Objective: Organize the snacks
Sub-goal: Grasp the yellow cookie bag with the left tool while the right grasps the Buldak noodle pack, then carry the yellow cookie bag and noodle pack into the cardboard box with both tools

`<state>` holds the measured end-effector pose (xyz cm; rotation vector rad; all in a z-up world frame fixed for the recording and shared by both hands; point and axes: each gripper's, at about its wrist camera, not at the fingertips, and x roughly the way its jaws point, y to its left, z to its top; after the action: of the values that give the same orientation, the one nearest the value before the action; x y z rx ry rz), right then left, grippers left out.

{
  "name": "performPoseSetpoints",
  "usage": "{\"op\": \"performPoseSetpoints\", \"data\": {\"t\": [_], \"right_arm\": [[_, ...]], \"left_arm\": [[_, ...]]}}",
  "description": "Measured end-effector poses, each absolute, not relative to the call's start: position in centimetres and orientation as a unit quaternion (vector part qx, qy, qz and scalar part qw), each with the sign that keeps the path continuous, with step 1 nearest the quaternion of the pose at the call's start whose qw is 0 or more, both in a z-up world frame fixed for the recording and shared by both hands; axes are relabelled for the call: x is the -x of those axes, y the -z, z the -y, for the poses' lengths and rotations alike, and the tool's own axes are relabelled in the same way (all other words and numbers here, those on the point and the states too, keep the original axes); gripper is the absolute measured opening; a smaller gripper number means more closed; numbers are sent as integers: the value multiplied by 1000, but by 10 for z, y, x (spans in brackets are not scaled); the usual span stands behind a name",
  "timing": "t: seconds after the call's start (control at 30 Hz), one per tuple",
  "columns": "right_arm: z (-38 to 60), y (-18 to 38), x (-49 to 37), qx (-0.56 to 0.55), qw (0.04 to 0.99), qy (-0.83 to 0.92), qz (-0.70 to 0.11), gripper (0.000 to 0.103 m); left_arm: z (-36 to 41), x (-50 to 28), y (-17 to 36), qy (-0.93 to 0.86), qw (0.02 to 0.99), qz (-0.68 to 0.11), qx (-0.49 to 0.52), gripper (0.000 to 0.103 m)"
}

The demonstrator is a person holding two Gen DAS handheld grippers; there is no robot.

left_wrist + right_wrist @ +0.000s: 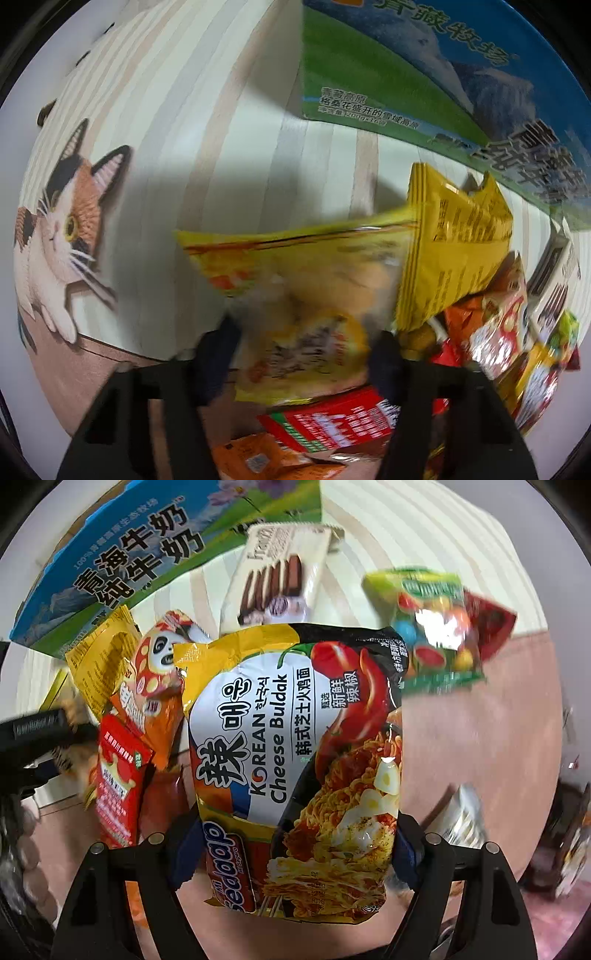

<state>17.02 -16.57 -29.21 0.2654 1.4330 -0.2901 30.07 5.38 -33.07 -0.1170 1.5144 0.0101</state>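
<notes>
In the left wrist view my left gripper is shut on a blurred yellow snack packet, held above the striped cat tablecloth. Behind it lie a yellow bag and a red packet. In the right wrist view my right gripper is shut on a Korean Cheese Buldak noodle packet, which fills the view's middle. The left gripper's black body shows at the left edge there.
A blue-green milk carton box stands at the back, also in the right wrist view. Around the noodles lie a wafer pack, a candy bag, a panda packet, a red packet.
</notes>
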Motion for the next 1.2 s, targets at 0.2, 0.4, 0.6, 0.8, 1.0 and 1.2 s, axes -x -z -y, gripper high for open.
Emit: {"op": "performPoseSetpoints", "data": {"t": [0.2,0.4,0.6,0.8,1.0,1.2], "right_arm": [[153,309,-187,-105,726,120,-669,87],[148,324,-204,-129,709,119,-683,92],[148,343,-225,-141,696,108,-695,94],[155,345,-234,-142,700,91,-694,92],[159,340,-185,-125,719,68,-681,88],[158,313,-132,-128,727,49,-673,87]], "left_arm": [[-67,-264,332,8,737,-676,-15,49],[-83,-250,363,9,735,-678,-16,51],[-96,-247,374,0,740,-673,4,49],[-104,-241,377,-29,741,-671,14,48],[-109,-228,376,-47,747,-664,18,45],[-128,-201,367,-40,748,-663,18,42]]}}
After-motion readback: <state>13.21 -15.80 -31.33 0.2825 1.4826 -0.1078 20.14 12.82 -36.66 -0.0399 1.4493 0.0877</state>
